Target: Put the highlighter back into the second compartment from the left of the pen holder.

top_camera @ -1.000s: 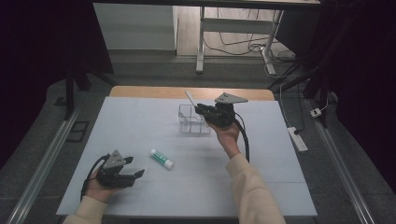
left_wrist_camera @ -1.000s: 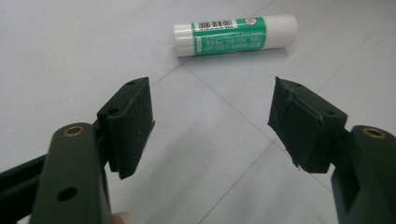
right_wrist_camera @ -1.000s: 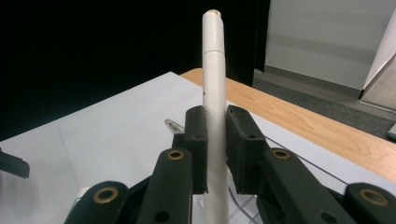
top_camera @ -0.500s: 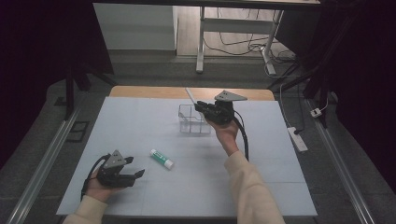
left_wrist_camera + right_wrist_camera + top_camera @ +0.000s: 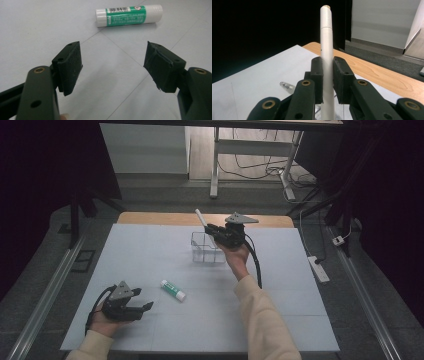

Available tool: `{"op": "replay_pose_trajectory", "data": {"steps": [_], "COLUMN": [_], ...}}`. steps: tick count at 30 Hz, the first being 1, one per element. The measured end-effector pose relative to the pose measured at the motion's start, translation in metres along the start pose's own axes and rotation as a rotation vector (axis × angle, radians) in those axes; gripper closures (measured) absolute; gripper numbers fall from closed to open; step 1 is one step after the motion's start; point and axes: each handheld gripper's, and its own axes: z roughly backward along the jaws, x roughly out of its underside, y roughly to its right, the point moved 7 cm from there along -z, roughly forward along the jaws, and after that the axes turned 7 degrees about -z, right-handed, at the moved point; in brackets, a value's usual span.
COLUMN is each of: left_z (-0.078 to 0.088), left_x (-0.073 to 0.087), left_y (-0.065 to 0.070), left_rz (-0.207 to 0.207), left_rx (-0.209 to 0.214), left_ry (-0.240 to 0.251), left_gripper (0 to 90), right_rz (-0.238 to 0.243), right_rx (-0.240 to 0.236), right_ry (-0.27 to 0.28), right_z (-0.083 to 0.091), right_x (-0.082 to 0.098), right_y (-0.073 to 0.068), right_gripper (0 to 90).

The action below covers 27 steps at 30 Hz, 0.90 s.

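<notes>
Two tools are working over the pale surface [image 5: 280, 320]. We are holding the right tool [image 5: 212, 229] raised above the far middle of the surface, just over the clear box [image 5: 206, 248], and its jaws are clamping a white pen [image 5: 327, 52] between them. In the right gripper view the pen is standing upright through the jaws, its tip rising well above them, with the wooden edge of the surface [image 5: 372, 70] behind it. In the high view the pen is slanting up and away from the tool, above the box's far rim.

We are resting the left tool [image 5: 145, 306] low at the near left, its jaws spread wide with nothing between them. A green-and-white glue stick [image 5: 128, 15] is lying on its side near the jaws, ahead of them and apart from both pads [image 5: 71, 66].
</notes>
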Motion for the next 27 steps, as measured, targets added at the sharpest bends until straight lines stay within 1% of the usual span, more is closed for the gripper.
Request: {"op": "replay_pose_trajectory", "data": {"steps": [15,21,27], "left_z": [0.0,-0.001,-0.001], "left_x": [0.002,0.003,0.004], "left_y": [-0.002,-0.002,-0.002], "left_rz": [0.008,0.01,0.008], "left_rx": [-0.002,-0.002,-0.002], "left_ry": [-0.005,-0.008,-0.011], "left_gripper": [30.0,30.0,30.1], "right_rz": [-0.018,-0.028,-0.027], "right_rx": [0.016,0.02,0.019], "right_ry": [0.025,0.035,0.046], "right_z": [-0.019,-0.026,-0.028], "right_x": [-0.001,0.001,0.002], "right_y": [0.013,0.015,0.015], "right_gripper": [77.8,77.9,77.8]}}
